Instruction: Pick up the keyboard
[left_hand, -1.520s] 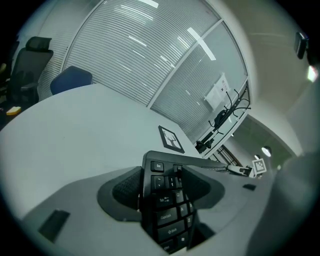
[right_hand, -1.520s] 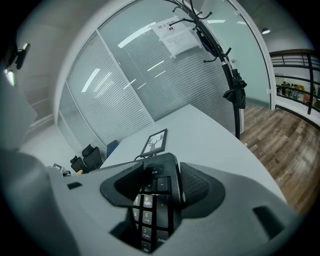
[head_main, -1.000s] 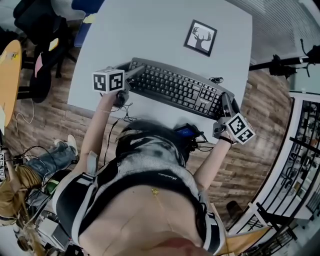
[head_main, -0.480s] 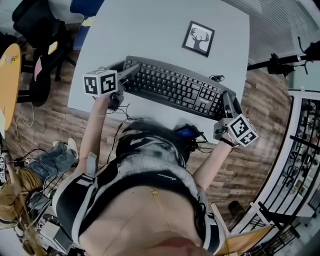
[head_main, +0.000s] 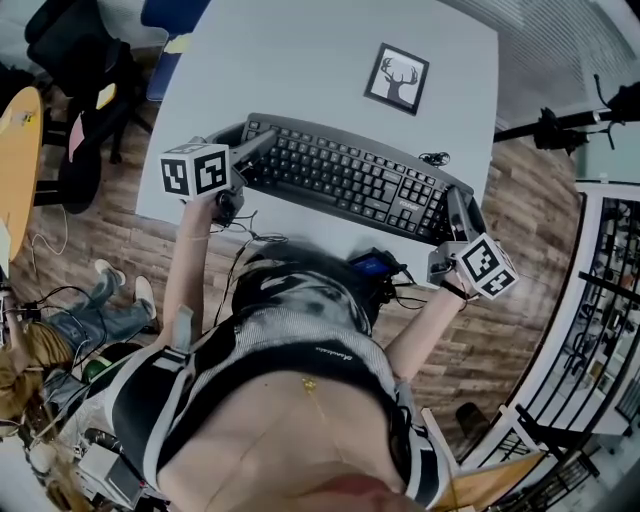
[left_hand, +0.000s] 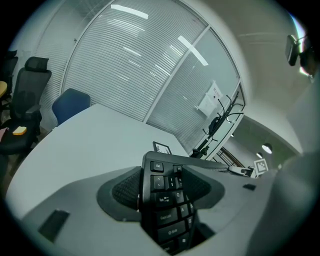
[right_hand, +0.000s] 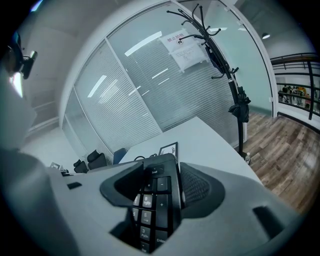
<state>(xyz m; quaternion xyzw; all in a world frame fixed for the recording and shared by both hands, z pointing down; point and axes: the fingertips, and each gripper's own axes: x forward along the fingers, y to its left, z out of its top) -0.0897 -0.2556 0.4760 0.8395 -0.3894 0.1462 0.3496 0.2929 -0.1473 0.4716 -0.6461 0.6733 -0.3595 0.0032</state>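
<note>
Your grey tabletop (head_main: 300, 60) fills the top of the head view. The black keyboard (head_main: 345, 175) runs slantwise over its near half, carried at both ends. Your left tool (head_main: 263, 144) is clenched on the Esc end, with a ribbed pad on each side of the key rows. Your right tool (head_main: 455, 205) is clenched on the number-pad end in the same way. The marker cubes (head_main: 195, 170) sit toward you from the keyboard. A framed deer picture (head_main: 396, 77) lies flat on the tabletop beyond the keyboard, apart from it.
</note>
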